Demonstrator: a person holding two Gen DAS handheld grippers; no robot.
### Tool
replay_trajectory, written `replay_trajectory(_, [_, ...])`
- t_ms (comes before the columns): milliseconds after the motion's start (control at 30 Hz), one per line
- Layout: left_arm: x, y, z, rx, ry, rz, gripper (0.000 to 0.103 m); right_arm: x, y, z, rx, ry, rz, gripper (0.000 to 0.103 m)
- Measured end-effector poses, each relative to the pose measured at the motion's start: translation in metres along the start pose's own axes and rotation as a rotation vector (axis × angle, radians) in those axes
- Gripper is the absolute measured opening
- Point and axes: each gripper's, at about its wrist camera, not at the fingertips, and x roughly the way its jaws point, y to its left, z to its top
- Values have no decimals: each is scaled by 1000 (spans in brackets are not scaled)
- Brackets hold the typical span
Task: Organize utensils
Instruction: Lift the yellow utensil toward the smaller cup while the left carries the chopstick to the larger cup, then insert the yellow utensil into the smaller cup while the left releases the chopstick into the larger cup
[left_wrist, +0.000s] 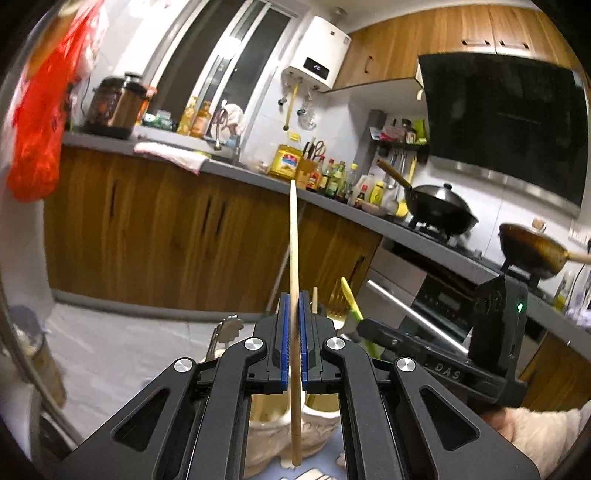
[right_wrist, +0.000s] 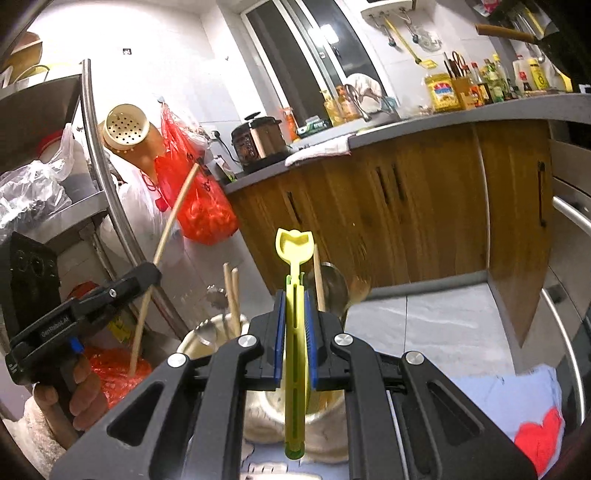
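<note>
A long wooden chopstick (left_wrist: 293, 258) stands nearly upright, clamped between the blue pads of my left gripper (left_wrist: 294, 306). That chopstick (right_wrist: 168, 229) and the left gripper (right_wrist: 142, 275) also show at the left of the right wrist view. My right gripper (right_wrist: 295, 306) is shut on a yellow-green plastic utensil (right_wrist: 294, 280) with a scoop-shaped tip. Under both grippers stands a cream ceramic utensil holder (left_wrist: 269, 428), (right_wrist: 207, 332). It holds wooden chopsticks (right_wrist: 232, 295), a metal spoon (right_wrist: 332, 288) and other metal utensils. The right gripper (left_wrist: 364, 326) shows at the right of the left wrist view.
A grey kitchen counter (left_wrist: 229, 171) over wooden cabinets runs across the background, with bottles, a rice cooker (left_wrist: 114, 107) and two woks (left_wrist: 439, 210) on the stove. A steel rack (right_wrist: 96, 155) with bags stands at the left. A red plastic bag (right_wrist: 199, 199) hangs there.
</note>
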Motion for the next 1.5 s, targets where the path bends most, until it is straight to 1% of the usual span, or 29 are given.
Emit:
replay_trajectory(67, [8,8,-3,-29,-9,-25,5,8,-2,0,7,-8,12,10])
replay_trajectory(100, [9,11,-4,-33,-17,-26,5,12,-3,0,12,-12,15,10])
replay_trajectory(233, [13,13,-5,-31,-54,-26,5,24,-8,-4,36,-18,37,10])
replay_trajectory(400, [20,9,1,-7,-104,-27,5,35,-8,-5,17,-37,50,10])
replay_trajectory(500, [27,5,-3,36,-125,2,5,39,-6,-8,-9,-61,47,10])
replay_trajectory(633, [34,2,-17,98,-139,58,5,41,-4,-17,-32,-93,36,10])
replay_trajectory(700, [34,2,-21,115,-143,70,5,42,-3,-21,-39,-110,35,10])
replay_trajectory(867, [35,1,-31,146,-128,90,5,47,-3,-33,-59,-135,19,10])
replay_trajectory(1067, [29,9,-43,130,-80,102,5,41,-9,-41,-50,-145,4,10])
replay_trajectory(1233, [23,7,-52,147,-13,103,5,33,-14,-47,-36,-124,3,10])
replay_trajectory(1367, [21,4,-59,175,50,126,5,27,-15,-51,-33,-99,-5,10])
replay_trajectory(1433, [18,3,-59,177,56,131,5,26,-14,-53,-37,-82,-14,10])
replay_trajectory(1467, [18,4,-58,173,65,134,9,25,-14,-54,-44,-66,-22,10])
replay_trajectory(1500, [17,4,-57,169,70,136,20,25,-13,-55,-48,-59,-25,10])
